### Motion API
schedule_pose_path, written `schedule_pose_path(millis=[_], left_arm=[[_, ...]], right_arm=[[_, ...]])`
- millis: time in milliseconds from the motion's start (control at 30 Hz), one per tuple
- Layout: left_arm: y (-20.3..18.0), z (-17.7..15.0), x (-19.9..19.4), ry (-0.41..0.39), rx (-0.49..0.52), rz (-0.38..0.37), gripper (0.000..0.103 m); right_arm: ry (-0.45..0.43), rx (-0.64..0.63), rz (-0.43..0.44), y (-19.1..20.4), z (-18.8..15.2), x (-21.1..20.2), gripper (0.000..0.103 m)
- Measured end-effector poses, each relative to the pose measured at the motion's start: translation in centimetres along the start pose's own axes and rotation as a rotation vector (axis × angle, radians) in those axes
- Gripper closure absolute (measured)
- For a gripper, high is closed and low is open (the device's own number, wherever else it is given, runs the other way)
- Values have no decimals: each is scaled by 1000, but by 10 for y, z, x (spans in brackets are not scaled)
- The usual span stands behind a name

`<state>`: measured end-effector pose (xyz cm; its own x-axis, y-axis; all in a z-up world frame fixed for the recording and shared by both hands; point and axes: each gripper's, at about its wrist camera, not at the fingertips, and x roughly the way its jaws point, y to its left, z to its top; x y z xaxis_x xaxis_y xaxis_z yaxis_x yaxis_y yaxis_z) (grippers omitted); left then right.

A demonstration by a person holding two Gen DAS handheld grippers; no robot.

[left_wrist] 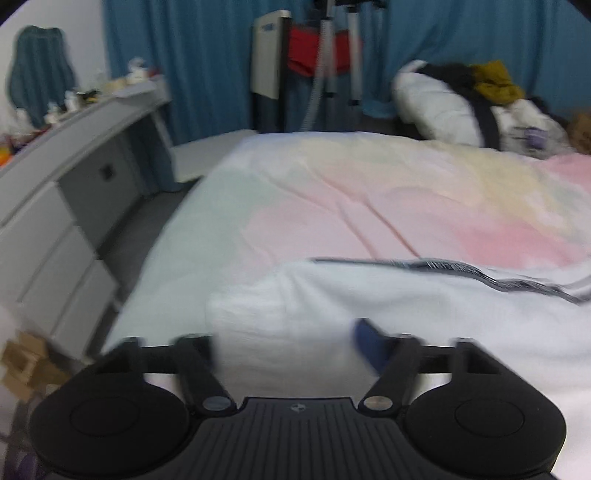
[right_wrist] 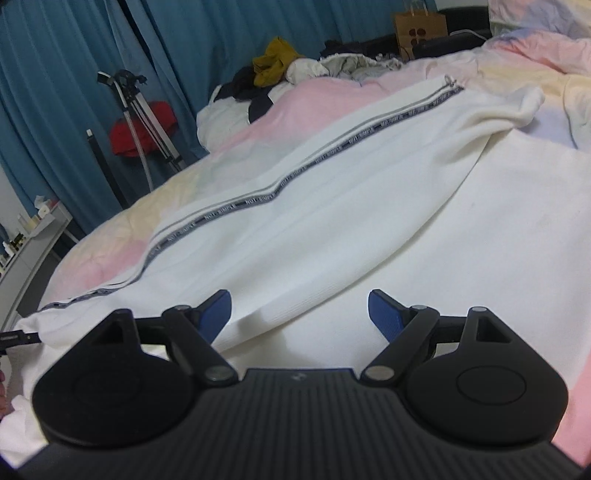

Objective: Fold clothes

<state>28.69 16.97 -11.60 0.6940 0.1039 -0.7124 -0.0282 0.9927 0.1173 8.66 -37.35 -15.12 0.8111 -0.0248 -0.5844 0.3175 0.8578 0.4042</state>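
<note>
A white garment (right_wrist: 332,206) with a grey lettered stripe (right_wrist: 258,195) lies spread on the pastel bedspread (right_wrist: 524,74). My right gripper (right_wrist: 299,314) is open, its blue pads (right_wrist: 216,314) just above the garment's near fold. In the blurred left wrist view the same white garment (left_wrist: 406,314) lies under my left gripper (left_wrist: 288,347), whose jaws stand wide apart with cloth bunched between them; only the right blue pad (left_wrist: 369,343) shows. The left gripper's tip (right_wrist: 14,338) shows at the garment's left end in the right wrist view.
A pile of clothes (right_wrist: 280,74) lies at the bed's far end. A tripod (left_wrist: 332,66) and a red cloth (left_wrist: 314,51) stand before blue curtains (left_wrist: 184,55). A grey dresser (left_wrist: 55,192) runs along the bed's left. A paper bag (right_wrist: 419,26) stands beyond the bed.
</note>
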Motion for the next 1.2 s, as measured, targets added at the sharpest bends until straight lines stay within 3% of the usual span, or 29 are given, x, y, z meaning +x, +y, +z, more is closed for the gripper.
schedule_pose_path(millis=[33,167,367,500,600,700,767,933,1000,1067,1200], left_arm=[[0,2,1,0,-17,33,78],[11,16,-9,7,-90,39,89],[22,53,-59,-117,-122,91,93],[27,89,-72,-151,-119,136,93],[24,113,-54,-135,-112,198,93],[25,109,-18,-44,-113,233,92],[25,97,4,-12,-115,220,89],[22,82,-22,-71,-81,173,79],[21,76,-32,-95,-68,154,71],[20,69,-42,-119,-54,135,45],[18,57,-63,-166,-27,96,33]], right_arm=[[2,3,-1,0,0,2,20],[-2,5,-1,1,1,2,20],[-18,2,-3,2,3,-6,20],[-31,-4,-13,2,5,-9,20],[-31,-4,-21,1,6,-8,20],[-32,0,-23,0,6,-6,20],[-34,-1,-23,0,6,-5,20],[-29,-8,-11,0,7,1,20],[-24,-7,-9,-1,8,4,20],[-22,-3,-7,-1,9,5,20],[-33,9,-3,-1,10,1,20]])
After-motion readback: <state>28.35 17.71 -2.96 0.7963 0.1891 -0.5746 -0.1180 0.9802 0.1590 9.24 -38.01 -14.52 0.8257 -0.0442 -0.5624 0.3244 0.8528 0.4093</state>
